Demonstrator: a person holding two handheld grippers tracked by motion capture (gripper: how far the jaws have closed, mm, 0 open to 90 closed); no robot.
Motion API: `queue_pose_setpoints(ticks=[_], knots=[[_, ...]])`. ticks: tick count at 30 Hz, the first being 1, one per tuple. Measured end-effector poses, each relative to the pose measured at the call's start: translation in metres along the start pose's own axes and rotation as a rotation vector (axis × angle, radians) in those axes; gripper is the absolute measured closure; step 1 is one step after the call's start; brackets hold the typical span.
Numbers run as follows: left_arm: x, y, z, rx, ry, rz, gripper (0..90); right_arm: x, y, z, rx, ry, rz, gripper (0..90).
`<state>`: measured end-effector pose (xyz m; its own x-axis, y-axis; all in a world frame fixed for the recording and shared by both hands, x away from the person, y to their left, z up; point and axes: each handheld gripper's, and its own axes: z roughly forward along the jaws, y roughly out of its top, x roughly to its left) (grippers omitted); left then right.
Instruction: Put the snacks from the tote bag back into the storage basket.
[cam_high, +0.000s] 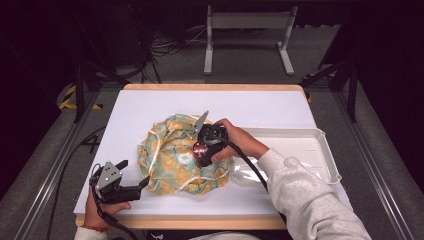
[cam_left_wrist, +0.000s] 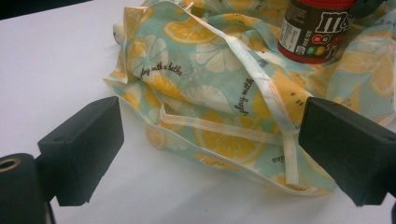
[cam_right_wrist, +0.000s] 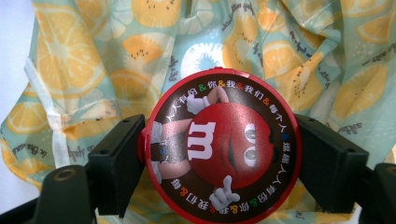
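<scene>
Grey sleeve, black tongs, black cables

bag: thin printed cloth, crumpled, edged with a pale sewn tape; a faint sheen is seen on the folds
candy tub: glossy plastic, with a smooth printed red lid
fingers: matt black plastic, smooth blocks
tabletop: covered by a smooth matt white sheet, with a wooden edge
tray: thin white plastic, slightly shiny
sleeve: soft grey knitted cloth
</scene>
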<state>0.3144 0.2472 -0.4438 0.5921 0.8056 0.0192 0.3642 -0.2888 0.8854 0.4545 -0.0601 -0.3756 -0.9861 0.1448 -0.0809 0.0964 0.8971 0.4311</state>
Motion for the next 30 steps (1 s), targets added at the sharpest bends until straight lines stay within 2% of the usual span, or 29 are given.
queue_pose_setpoints(ticks=[7, 12, 27, 30], knots=[[0.000, 0.000, 0.000, 0.003, -0.002, -0.006, 7.8, 0.004, 0.004, -0.002, -0.003, -0.028, -0.024, 23.4], [0.000, 0.000, 0.000, 0.000, -0.010, -0.017, 7.9, 0.009, 0.010, -0.005, 0.007, -0.028, -0.066, 23.5], [0.000, -0.001, 0.001, 0.010, -0.025, -0.023, 8.2, 0.012, 0.019, -0.026, -0.034, -0.054, -0.084, 23.5], [-0.001, 0.000, 0.001, 0.013, -0.028, -0.009, 9.4, 0.014, 0.020, -0.030, -0.035, -0.056, -0.093, 23.5]])
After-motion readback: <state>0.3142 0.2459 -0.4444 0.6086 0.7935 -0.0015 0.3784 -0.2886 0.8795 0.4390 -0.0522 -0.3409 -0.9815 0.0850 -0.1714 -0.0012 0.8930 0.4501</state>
